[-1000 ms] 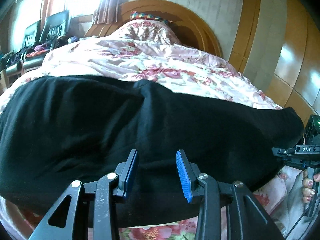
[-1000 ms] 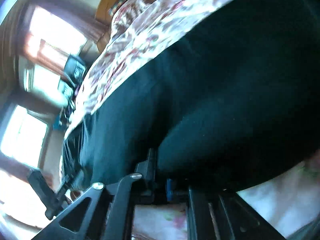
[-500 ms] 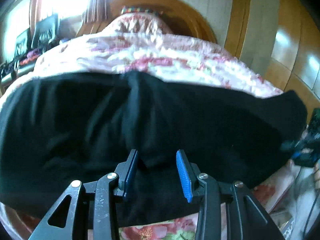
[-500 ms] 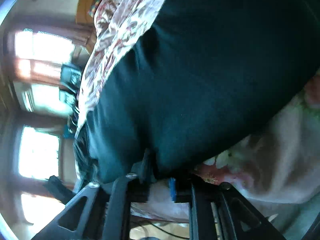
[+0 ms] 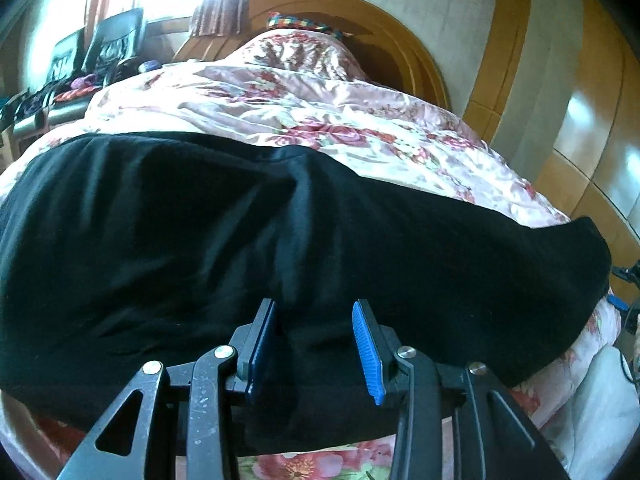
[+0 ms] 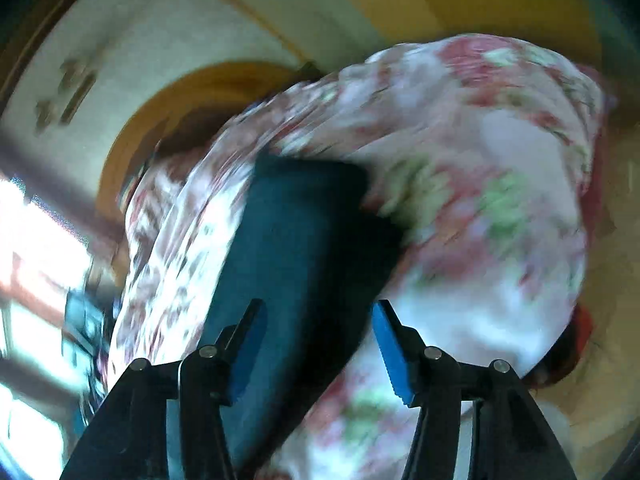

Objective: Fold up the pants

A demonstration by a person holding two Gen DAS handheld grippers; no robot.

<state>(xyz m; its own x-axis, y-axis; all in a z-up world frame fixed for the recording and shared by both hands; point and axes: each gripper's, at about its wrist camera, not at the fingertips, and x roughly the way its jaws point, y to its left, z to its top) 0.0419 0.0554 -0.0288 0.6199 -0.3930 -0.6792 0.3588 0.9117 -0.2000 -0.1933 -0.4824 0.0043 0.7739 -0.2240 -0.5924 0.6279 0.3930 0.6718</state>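
Left wrist view: black pants [image 5: 280, 248] lie spread across a floral bedspread [image 5: 320, 128], running from the left edge to a narrower end at the right, with a wooden headboard [image 5: 400, 40] behind. The left gripper [image 5: 316, 340] hovers over the near edge with its fingers [image 5: 366, 344] parted and no cloth pinched between them. Right wrist view, blurred: the right gripper [image 6: 318, 344] has just been opening its fingers [image 6: 390, 344]; they stand released, one end of the pants [image 6: 296, 248] lying beyond them ungripped. The fabric looks soft, light and limp, likely to sag and crease when lifted; a pinch at a corner of the end or at the hem edge seems the surest hold.
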